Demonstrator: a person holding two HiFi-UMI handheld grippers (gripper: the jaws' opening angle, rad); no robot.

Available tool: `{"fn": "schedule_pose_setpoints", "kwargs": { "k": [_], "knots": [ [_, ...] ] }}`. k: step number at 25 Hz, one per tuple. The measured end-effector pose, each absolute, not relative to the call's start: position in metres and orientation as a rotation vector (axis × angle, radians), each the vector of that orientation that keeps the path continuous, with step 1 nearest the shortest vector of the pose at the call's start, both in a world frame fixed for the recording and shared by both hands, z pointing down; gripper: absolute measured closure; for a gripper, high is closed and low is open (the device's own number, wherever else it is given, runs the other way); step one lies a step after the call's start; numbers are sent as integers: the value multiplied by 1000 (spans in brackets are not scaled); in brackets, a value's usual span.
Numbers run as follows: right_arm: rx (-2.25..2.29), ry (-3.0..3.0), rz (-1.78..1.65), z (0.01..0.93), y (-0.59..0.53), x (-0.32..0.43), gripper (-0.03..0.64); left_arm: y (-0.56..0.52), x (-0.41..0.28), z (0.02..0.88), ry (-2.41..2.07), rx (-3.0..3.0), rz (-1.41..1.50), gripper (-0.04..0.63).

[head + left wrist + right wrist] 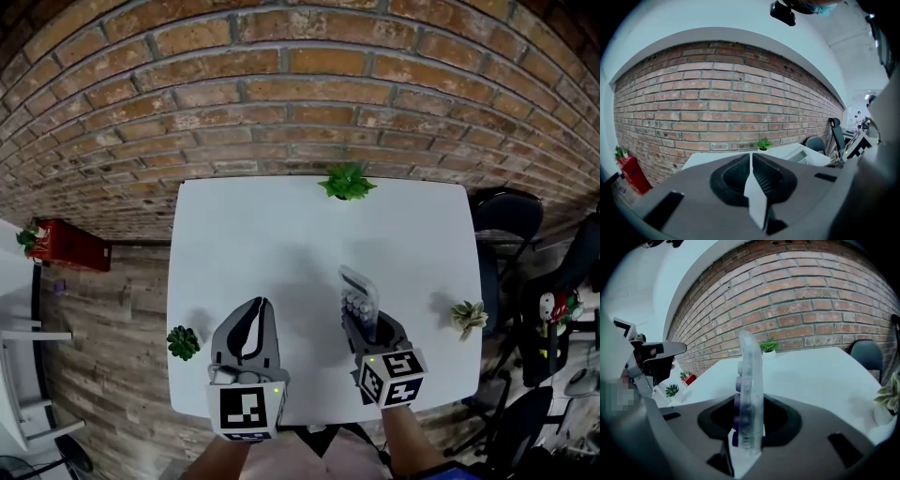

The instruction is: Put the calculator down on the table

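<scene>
Clamping the calculator (357, 291) by its lower end in the right gripper's (361, 323) fingers (782, 420) over the tabletop's (281, 234) near edge, beside the left gripper (255, 305) with fingers closed on nothing, probably light, stiff, slick plastic, best pinched across its flat faces.

The desk (281, 234) stands against a brick wall (281, 84). The far plant (347, 181) sits at the middle of its far edge, the left plant (184, 342) by its left edge, and the right plant (468, 317) by its right edge. The left claw (260, 307) is over the near left part. The right claw (364, 323) is beside it, with the calculator (357, 292) on edge between its jaws. A chair (506, 220) stands right of the desk, and a box (73, 246) lies on the floor to its left.
</scene>
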State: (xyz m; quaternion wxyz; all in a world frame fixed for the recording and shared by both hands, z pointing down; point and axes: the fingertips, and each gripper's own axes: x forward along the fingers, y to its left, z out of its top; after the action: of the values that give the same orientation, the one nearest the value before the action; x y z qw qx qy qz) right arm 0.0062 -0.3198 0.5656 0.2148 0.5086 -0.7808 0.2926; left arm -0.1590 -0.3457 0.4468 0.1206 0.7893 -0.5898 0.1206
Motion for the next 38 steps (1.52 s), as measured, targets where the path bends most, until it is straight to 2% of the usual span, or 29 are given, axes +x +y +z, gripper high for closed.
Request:
{"fn": "schedule_pose_setpoints", "kwargs": {
  "k": [30,34,38],
  "knots": [
    [1357,-2104,998,595,-334,2,477,-366,-157,458,-1708,2285,403,571],
    [1320,-2083,911,593,-334,4,460,-369,-153,453,-1720,2291,364,572],
    [1296,-2050,862,595,-332,8,405,-369,-149,450,-1715,2301,357,571]
  ]
}}
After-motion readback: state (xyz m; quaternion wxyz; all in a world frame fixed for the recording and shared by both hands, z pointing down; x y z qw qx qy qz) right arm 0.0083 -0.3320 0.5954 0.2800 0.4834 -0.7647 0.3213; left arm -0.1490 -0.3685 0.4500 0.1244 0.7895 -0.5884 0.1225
